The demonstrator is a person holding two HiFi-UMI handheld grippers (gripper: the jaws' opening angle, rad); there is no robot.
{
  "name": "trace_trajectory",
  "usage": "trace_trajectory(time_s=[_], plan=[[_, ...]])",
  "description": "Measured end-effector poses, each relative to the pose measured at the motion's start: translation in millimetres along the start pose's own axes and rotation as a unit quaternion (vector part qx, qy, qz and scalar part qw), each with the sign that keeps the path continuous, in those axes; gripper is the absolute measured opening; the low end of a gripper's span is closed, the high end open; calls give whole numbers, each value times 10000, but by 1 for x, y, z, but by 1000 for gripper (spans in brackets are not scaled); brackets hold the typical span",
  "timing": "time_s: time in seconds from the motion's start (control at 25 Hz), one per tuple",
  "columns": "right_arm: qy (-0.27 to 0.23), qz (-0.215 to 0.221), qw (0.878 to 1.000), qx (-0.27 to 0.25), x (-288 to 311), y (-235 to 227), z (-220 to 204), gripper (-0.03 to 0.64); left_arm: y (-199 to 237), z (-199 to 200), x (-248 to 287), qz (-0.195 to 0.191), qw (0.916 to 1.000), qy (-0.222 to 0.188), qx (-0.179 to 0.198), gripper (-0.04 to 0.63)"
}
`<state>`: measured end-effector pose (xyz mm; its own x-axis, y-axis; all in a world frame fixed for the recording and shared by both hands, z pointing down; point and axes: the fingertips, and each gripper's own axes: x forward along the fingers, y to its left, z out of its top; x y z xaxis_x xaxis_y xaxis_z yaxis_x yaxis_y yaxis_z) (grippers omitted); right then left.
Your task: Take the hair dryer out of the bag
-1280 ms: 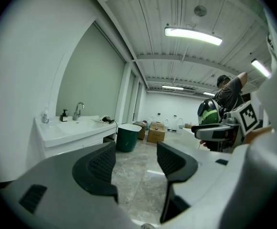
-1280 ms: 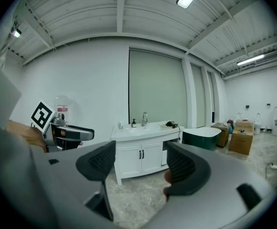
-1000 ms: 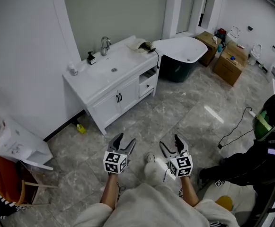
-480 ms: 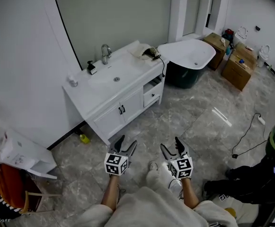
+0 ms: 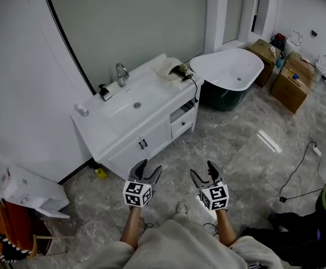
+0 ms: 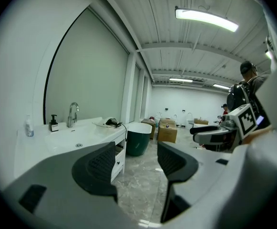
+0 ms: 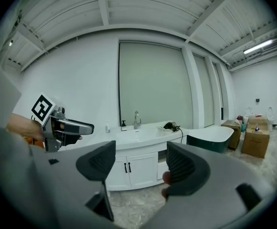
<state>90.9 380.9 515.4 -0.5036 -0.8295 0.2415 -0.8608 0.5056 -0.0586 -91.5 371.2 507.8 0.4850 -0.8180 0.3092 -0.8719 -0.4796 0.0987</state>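
A black hair dryer (image 5: 180, 70) lies on a cream bag (image 5: 166, 65) at the right end of the white vanity top (image 5: 108, 126), its cord hanging over the edge. Both show small in the left gripper view, the dryer (image 6: 112, 123) on the bag (image 6: 102, 124), and the dryer (image 7: 169, 125) also shows in the right gripper view. My left gripper (image 5: 146, 170) and right gripper (image 5: 203, 173) are held side by side over the floor, well short of the vanity. Both are open with nothing between their jaws.
A faucet (image 5: 120, 72) and a soap bottle (image 5: 103, 90) stand by the sink. A white and dark green bathtub (image 5: 233, 69) sits right of the vanity, cardboard boxes (image 5: 296, 80) beyond it. A cable (image 5: 297, 172) crosses the floor. A person in black (image 5: 320, 234) is at lower right.
The vanity has come closer and lower in the head view as I walk toward it. The person in black has slid toward the right edge. Both grippers stay open.
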Motion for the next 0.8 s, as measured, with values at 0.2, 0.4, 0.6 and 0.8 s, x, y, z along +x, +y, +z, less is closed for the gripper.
trace_trajectory(time_s=[0.2,0.4,0.6,0.8], plan=[[45,74,9999,70,36,-37,8,317,13,18,44,83,9999,63,33,255],[105,137,9998,85,67,-63,12,314,28,24,81,173,9998,134,-24,255],[226,98,9997,74,85,-83,8,308,30,22,116,55,9997,233,-45,255],[301,-15,9995,72,103,-106,8,307,36,29,149,-82,9997,244,-37,255]])
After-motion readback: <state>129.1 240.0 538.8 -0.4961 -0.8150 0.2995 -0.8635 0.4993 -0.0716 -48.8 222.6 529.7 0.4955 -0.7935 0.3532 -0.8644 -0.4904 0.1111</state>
